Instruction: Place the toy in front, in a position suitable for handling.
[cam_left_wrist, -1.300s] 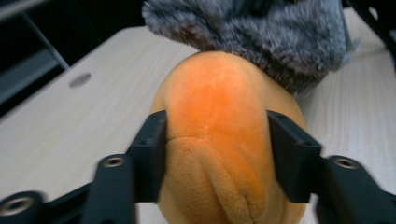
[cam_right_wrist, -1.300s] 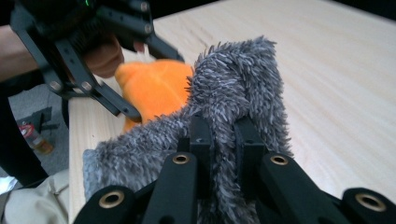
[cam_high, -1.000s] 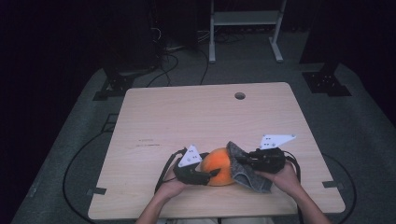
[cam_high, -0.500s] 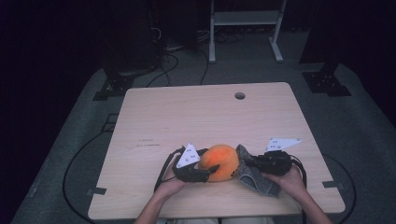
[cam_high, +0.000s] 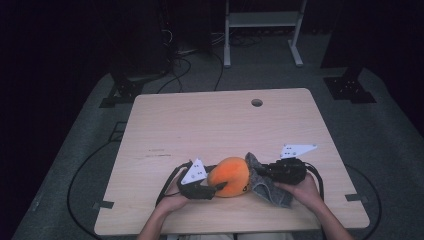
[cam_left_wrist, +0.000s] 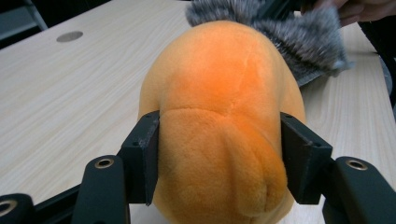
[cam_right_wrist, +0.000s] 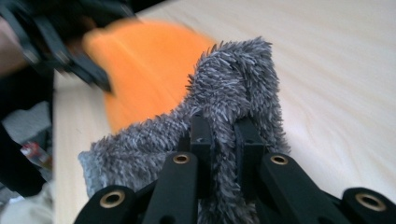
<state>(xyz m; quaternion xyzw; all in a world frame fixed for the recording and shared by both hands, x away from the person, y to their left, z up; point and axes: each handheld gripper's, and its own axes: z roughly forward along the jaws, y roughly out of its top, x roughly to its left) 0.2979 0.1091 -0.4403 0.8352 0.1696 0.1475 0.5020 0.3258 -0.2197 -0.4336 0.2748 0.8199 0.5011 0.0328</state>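
Between the left gripper's (cam_left_wrist: 219, 163) matt black plastic jaws, an orange plush toy (cam_left_wrist: 219, 121) is showing short, soft, velvety pile with stitched seams. The right gripper (cam_right_wrist: 223, 154), matt black plastic with brass-looking rivets, is pinching a grey cloth (cam_right_wrist: 233, 88) of shaggy, rough fibres. Under both, the table (cam_high: 200, 125) is showing pale, smooth, matt wood grain.

On the near half of the pale wooden table (cam_high: 220, 125) lies the rounded orange plush toy (cam_high: 230, 176), close to the front edge. The left gripper (cam_high: 207, 189) sits at the toy's left with a jaw on each side of it, while the fuzzy grey cloth (cam_high: 265, 185) lies against its right, pinched by the right gripper (cam_high: 267, 172). A small round hole (cam_high: 257, 102) sits near the table's far edge, right of centre.
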